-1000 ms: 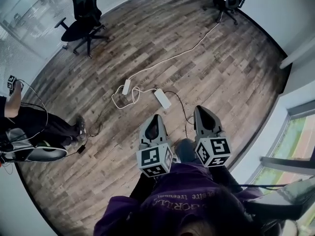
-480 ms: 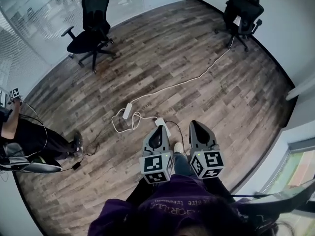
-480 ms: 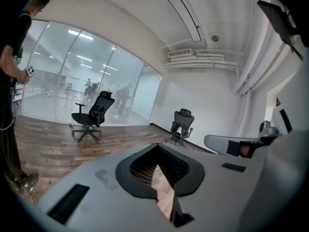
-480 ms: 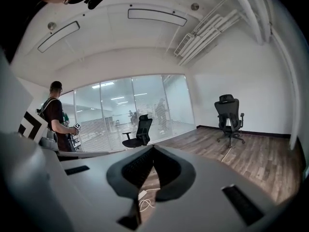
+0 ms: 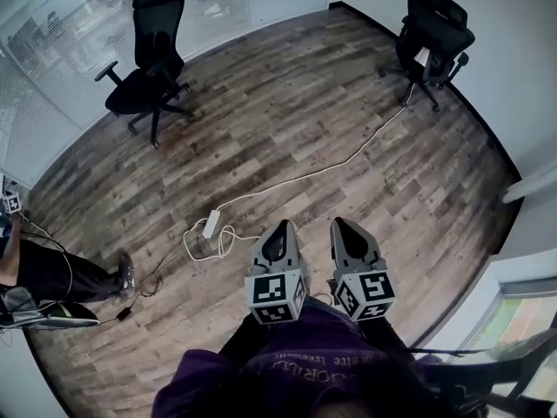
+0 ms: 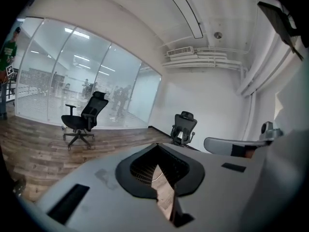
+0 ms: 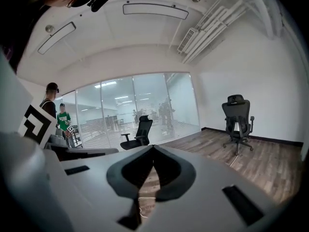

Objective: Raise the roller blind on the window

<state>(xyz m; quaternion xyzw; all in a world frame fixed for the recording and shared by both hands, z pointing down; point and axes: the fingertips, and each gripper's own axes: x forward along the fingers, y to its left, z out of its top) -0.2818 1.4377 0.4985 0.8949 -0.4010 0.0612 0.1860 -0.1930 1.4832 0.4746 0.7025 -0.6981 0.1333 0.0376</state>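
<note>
The window shows only as a sliver at the lower right edge of the head view, a green blur behind a pale frame, cut off by the picture's border. The roller blind cannot be made out on it, and neither gripper view looks that way. A dark shape below the window is too cut off to identify.

Both tongs are held out in front of the person, well apart from the window and pointing across the room. The left tongs and right tongs sit side by side, each with its marker cube nearest the body. In each gripper view the tips meet in a closed point with nothing gripped; only floor shows through the slot behind the tips.

Beneath them lies a wood plank floor. A white cable runs from a looped tangle by a power strip towards the far black office chair. A second black office chair stands by the glass partition. The person's purple top fills the bottom edge. At the left border, another person is mostly cut off, only dark-trousered legs and a shoe visible.
</note>
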